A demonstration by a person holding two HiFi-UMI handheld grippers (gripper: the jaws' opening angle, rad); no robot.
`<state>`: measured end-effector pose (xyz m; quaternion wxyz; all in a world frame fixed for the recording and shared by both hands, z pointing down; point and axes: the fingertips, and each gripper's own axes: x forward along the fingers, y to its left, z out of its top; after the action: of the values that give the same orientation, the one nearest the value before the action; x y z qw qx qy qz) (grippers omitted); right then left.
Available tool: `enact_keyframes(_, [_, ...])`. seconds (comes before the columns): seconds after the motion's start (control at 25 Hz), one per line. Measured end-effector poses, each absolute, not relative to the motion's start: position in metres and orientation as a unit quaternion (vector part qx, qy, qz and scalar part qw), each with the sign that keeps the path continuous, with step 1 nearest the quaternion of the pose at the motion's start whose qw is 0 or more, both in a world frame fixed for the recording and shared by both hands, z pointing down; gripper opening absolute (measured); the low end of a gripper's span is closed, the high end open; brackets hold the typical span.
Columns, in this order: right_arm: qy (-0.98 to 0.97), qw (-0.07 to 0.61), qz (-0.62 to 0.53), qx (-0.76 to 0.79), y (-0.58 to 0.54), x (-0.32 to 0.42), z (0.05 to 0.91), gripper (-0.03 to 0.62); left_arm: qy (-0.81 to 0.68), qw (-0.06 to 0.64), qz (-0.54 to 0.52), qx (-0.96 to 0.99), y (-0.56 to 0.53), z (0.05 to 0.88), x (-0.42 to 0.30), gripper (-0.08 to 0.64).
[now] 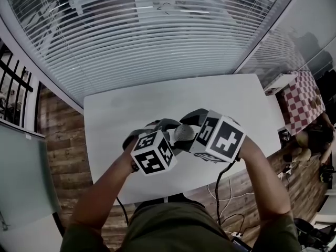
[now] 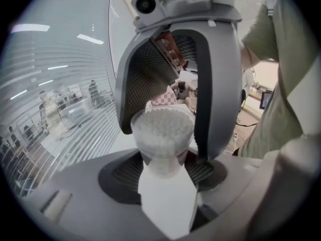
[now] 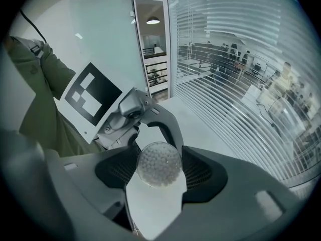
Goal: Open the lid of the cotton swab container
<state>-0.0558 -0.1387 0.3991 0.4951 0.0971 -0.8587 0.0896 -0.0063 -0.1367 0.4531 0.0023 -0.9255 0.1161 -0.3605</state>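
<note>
The cotton swab container [image 1: 184, 134] is a small clear round tub packed with white swab tips. It is held in the air over the white table [image 1: 131, 109], between both grippers. My left gripper [image 1: 175, 135] comes in from the left and my right gripper [image 1: 191, 127] from the right. In the left gripper view the tub [image 2: 161, 139] sits between my left gripper's [image 2: 163, 168] pads, with the other gripper's jaws on either side of it. In the right gripper view one round end [image 3: 159, 163] faces the camera, pinched by my right gripper [image 3: 159, 170]. Which end bears the lid I cannot tell.
Slatted blinds [image 1: 157, 35] run along the far side of the table. A red-checkered cloth [image 1: 302, 101] lies off to the right. Cables [image 1: 226, 193] trail over the wooden floor near the table's front edge.
</note>
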Motion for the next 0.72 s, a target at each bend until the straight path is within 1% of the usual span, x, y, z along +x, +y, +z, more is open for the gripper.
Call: enact_keyframes(0.72, [-0.89,0.434,0.109,0.089,-0.143,-0.041,0.385,0.273,0.115,-0.003,-0.328,-0.938,-0.139,0.442,0.008,0.259])
